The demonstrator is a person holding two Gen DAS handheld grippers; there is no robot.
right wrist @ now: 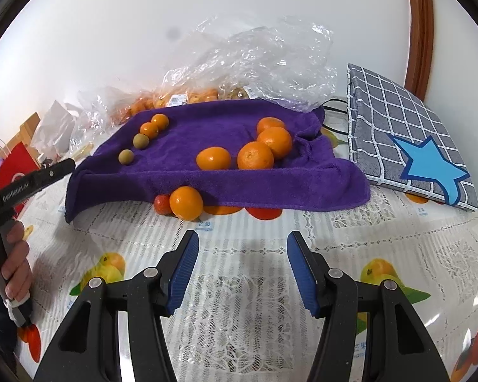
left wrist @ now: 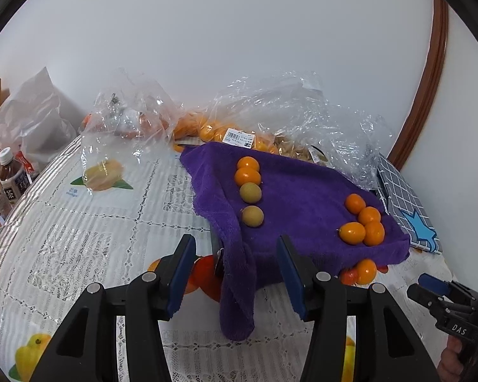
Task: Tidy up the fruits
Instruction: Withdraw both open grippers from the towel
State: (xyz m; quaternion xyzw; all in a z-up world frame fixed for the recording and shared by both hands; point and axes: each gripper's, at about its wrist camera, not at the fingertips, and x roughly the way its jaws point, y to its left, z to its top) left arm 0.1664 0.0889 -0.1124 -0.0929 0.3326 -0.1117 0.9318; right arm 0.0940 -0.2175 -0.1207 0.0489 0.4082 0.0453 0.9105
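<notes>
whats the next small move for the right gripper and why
Probably ease the right gripper forward to the loose orange lying on the tablecloth against the purple towel's front edge. Its jaws are open and empty, and every other fruit already sits on the towel.

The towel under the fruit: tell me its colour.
The towel is solid purple, seen best in the right wrist view.

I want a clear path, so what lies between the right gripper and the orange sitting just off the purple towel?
Only bare lace tablecloth, seen in the right wrist view. The right gripper is open and empty, and the orange rests against the purple towel's front edge.
</notes>
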